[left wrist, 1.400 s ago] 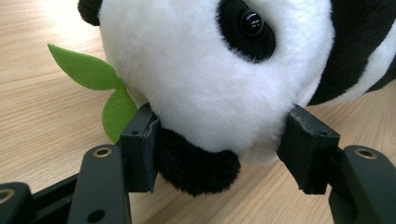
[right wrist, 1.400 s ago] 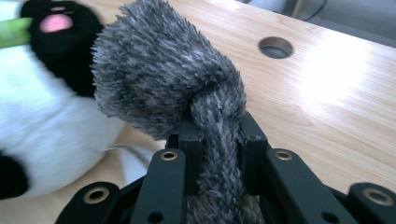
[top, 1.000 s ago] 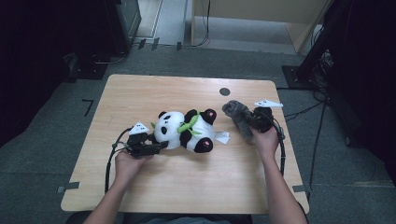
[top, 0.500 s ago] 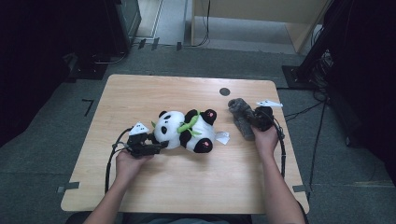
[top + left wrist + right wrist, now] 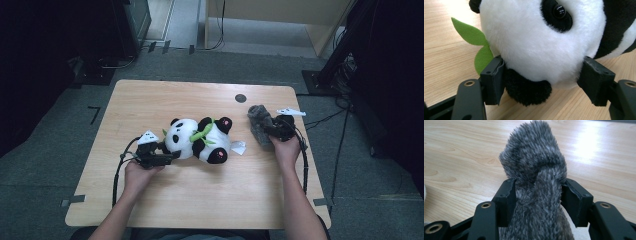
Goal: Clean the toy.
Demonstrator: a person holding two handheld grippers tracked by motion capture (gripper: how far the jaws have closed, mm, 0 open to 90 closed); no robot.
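Note:
A black-and-white plush panda [image 5: 200, 140] lies on its side in the middle of the wooden table [image 5: 200, 210], with green felt leaves [image 5: 470, 33] by its head. My left gripper [image 5: 167, 152] is closed on the panda's head [image 5: 536, 37] from the left. Both pads still dent the fur, though the jaws have just been opening a little. At the right, a grey furry plush [image 5: 259, 125] lies on the table. My right gripper [image 5: 267, 131] straddles the grey plush [image 5: 536, 170]. Its jaws have just been opening, and the fur sits loose between the pads.
A small black round mark [image 5: 240, 98] sits near the table's far edge. A white tag [image 5: 238, 147] lies beside the panda's rear. Bare wood stretches across the near half of the table. Dark equipment and cables stand on the floor around it.
The right gripper's jaws have spread apart around the grey plush, which has settled onto the table. The left hand and the panda have stayed in place.

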